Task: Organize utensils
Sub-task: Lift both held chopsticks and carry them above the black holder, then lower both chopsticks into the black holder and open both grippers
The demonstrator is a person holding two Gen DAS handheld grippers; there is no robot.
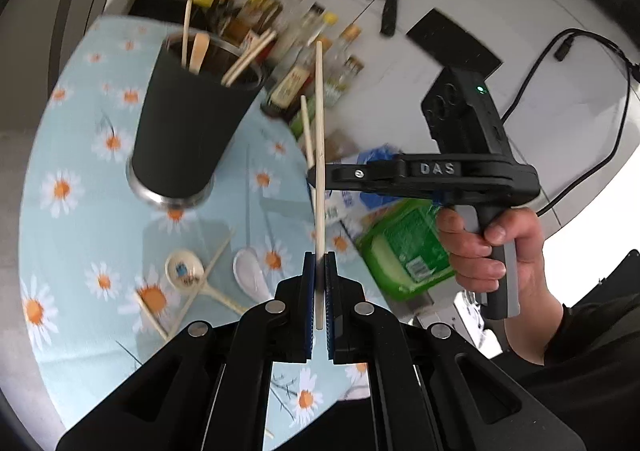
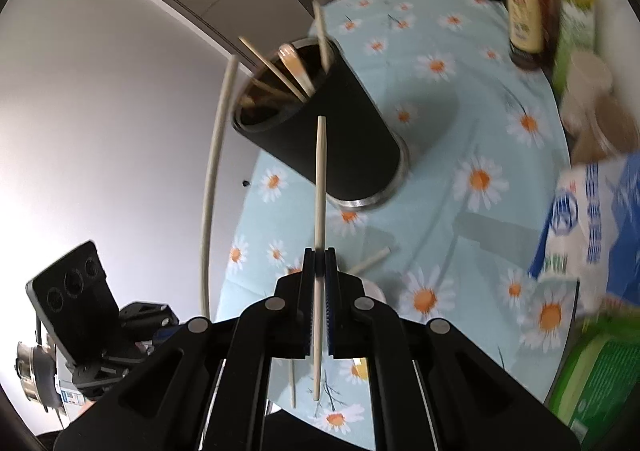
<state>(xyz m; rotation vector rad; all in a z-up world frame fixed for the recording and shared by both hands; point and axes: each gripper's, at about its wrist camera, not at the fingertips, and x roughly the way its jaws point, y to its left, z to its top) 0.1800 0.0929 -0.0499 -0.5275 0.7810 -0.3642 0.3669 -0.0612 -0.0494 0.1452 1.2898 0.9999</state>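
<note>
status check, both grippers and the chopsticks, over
Left gripper shut on chopstick. Right gripper shut on second chopstick. Holder cup upright, mouth unobstructed.

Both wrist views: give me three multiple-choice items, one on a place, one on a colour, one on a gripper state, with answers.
1. Where do the two spoons lie?
A. on the tablecloth
B. in the cup
C. on the green packet

2. What colour is the utensil cup outside?
A. white
B. dark
C. red

3. What is the left gripper doing?
A. standing open, empty
B. clamping a spoon
C. clamping a chopstick

Answers: 1 A, both rest on the daisy cloth in front of the cup. 2 B, its wall is dark above a metal base. 3 C, the chopstick sits between its shut pads.
</note>
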